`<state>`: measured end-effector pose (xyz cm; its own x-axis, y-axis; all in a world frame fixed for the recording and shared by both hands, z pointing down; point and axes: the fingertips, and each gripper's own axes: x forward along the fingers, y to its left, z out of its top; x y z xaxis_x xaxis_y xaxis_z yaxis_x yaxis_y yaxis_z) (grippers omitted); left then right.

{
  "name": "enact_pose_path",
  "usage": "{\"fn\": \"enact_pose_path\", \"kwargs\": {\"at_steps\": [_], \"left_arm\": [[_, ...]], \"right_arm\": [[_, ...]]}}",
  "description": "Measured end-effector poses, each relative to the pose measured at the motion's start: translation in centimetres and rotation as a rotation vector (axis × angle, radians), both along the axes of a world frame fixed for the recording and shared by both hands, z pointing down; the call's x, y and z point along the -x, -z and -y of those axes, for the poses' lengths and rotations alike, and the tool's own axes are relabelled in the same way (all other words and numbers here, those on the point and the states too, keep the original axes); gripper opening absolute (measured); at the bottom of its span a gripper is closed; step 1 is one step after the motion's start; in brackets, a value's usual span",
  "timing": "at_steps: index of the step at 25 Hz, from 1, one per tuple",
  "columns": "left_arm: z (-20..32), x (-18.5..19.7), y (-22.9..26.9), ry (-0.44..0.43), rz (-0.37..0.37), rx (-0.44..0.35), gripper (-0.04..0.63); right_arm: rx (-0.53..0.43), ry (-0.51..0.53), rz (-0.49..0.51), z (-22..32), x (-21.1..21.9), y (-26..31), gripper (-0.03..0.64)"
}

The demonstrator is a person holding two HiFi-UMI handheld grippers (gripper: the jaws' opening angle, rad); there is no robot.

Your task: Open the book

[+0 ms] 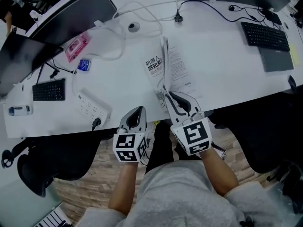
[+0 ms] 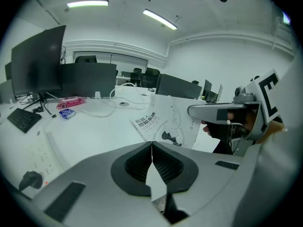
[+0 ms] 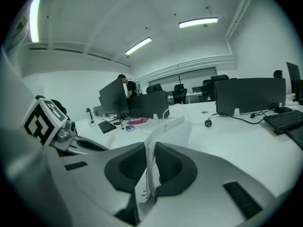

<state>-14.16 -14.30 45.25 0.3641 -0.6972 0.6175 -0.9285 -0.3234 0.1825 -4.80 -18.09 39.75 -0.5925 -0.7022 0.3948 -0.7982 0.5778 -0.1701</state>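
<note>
So the book (image 1: 176, 72) lies mid-bench, dead ahead at 12 o'clock from the person. The right claw (image 3: 150, 151) is pinching the near edge of its cover (image 1: 155, 66), maybe a few leaves too, and has it standing roughly upright. The left claw (image 2: 152, 144) hangs at about 7 o'clock of the book, pressed together on nothing.

My worry: nothing pins the book down, and that white bench (image 1: 222, 74) looks smooth and slick. A sideways pull could drag the whole thing instead of folding it open.

It's a thin soft paperback with a glossy white cover and floppy paper that bows in the grip. So it could slip off the ribbed dark pads (image 3: 171, 165), crease, or flop back shut if it's let go before tipping past vertical.
</note>
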Motion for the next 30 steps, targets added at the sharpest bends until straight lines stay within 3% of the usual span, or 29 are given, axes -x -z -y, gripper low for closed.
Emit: {"fn": "enact_pose_path", "kwargs": {"at_steps": [8,12,21,25,30], "left_arm": [[-2.2,4.4,1.3,0.116,0.005,-0.011,0.011],[-3.0,6.0,1.5,0.162,-0.003,-0.008,0.011],[-3.7,8.0,1.4,0.208,-0.013,-0.004,0.011],[-3.6,8.0,1.4,0.206,-0.015,-0.006,0.011],[-3.6,7.9,1.4,0.2,-0.015,-0.007,0.011]], "right_arm": [[-0.026,0.19,0.0,-2.3,6.1,1.1,0.051],[0.012,0.295,0.018,-4.2,9.2,0.3,0.051],[0.284,0.338,0.198,-5.5,13.4,-5.3,0.059],[0.394,0.358,0.239,-6.4,14.7,-7.7,0.135],[0.535,0.436,0.25,-7.7,16.1,-9.9,0.179]]}}
